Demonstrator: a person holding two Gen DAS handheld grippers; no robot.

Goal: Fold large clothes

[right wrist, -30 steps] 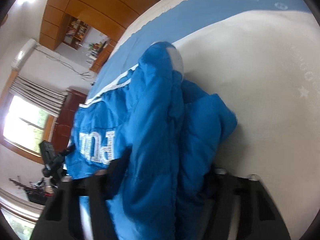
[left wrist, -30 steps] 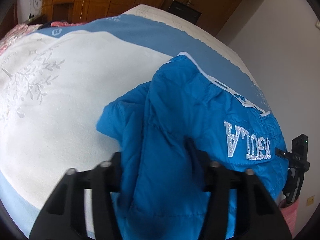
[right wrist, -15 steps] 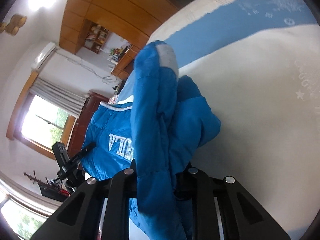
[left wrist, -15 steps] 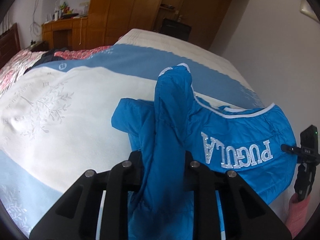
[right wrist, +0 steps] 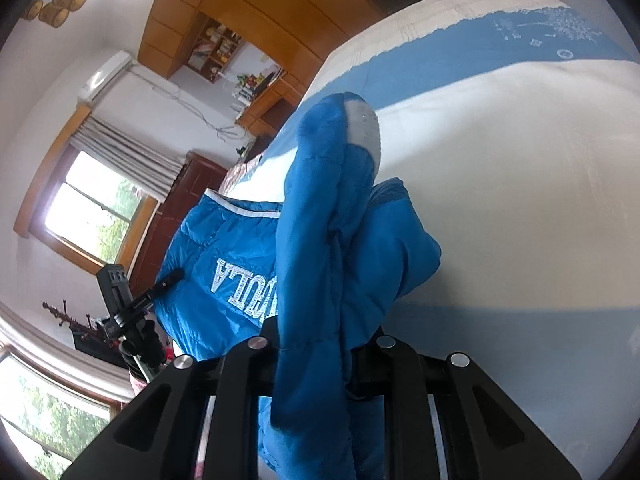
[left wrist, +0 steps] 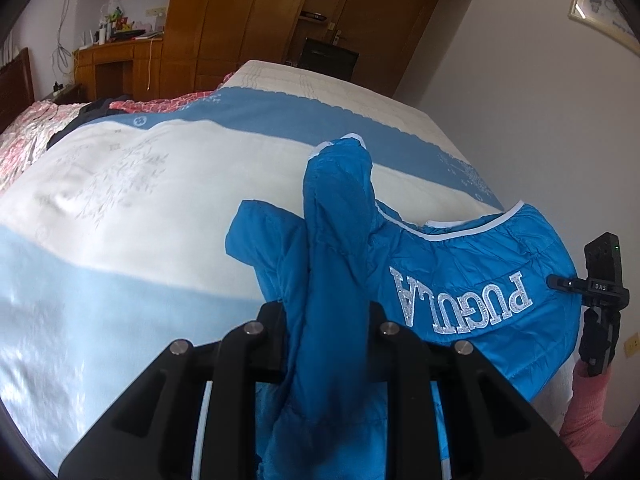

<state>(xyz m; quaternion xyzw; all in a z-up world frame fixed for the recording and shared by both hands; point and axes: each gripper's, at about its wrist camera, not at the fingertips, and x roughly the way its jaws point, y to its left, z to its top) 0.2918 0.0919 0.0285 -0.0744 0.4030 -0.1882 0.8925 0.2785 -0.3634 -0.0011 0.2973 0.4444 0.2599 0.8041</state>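
So this is early in the fold, I'd say. The blue jacket (left wrist: 460, 280) is held up off the bed (left wrist: 120, 200) by both grippers, bunched and hanging, with the lettered back panel stretched between them and one sleeve (left wrist: 340, 184) poking up over the left gripper (left wrist: 328, 340). Nothing looks folded flat yet. No neat halves and no tucked sleeves, just a lifted bundle. What's left, as far as I can judge, is basically everything: lay it out flat, bring the sleeves in, then fold the body.

Fingers: the left gripper is pinched down on a thick wad of the jacket, fabric squeezed right between the two fingers. The right gripper (right wrist: 312, 360) is the same deal, clamped on its own handful of blue fabric, with a sleeve (right wrist: 352, 132) and its grey cuff sticking up in front of it. You can see each gripper from the other's camera too, out at the far edge of the jacket.

Room to move: the bed is wide and mostly bare, cream middle with light blue bands, so plenty of landing space ahead. The wall (left wrist: 520, 100) runs close along the bed's right side, so I'd keep the spread away from that edge. Some pink bedding (left wrist: 32, 136) and dark clothes sit at the far left end, well apart from the jacket.
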